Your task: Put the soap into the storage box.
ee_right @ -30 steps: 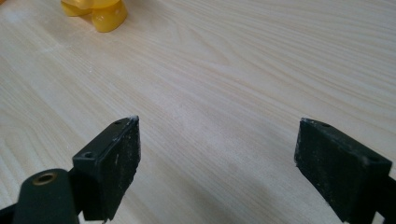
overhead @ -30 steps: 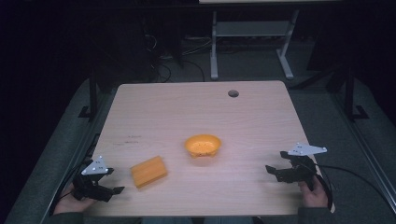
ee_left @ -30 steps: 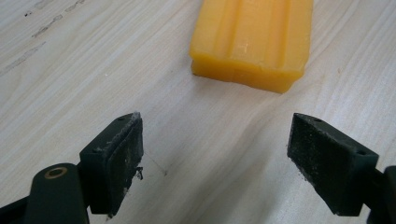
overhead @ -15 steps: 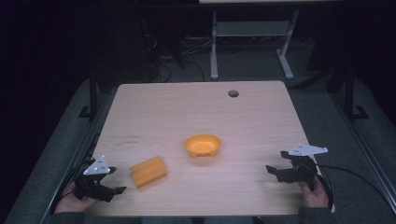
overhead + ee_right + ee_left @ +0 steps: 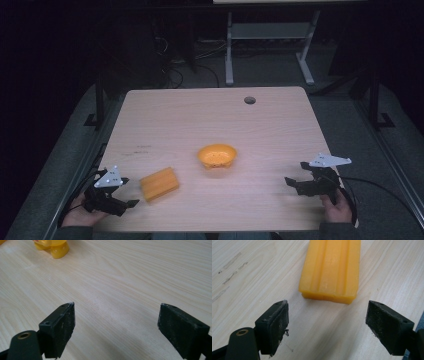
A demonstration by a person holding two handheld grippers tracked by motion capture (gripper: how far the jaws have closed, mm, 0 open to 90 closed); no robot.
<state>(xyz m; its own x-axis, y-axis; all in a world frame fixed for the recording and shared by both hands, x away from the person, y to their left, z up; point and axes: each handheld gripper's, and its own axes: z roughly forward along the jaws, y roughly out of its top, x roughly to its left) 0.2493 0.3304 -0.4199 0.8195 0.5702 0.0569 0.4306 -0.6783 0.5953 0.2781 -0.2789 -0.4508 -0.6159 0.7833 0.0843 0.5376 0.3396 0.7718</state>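
I am holding my left gripper low at the near left corner of the table, its jaws spread wide and gripping nothing. The orange block is lying flat just ahead of it, a little apart from the pads. The left gripper view is showing what the high view is not: lengthwise ridges along the block's top and a thin lip at its near end. My right gripper is sitting wide open and empty near the right edge, pointing toward the orange bowl, whose foot is peeking in at the top left of the right gripper view.
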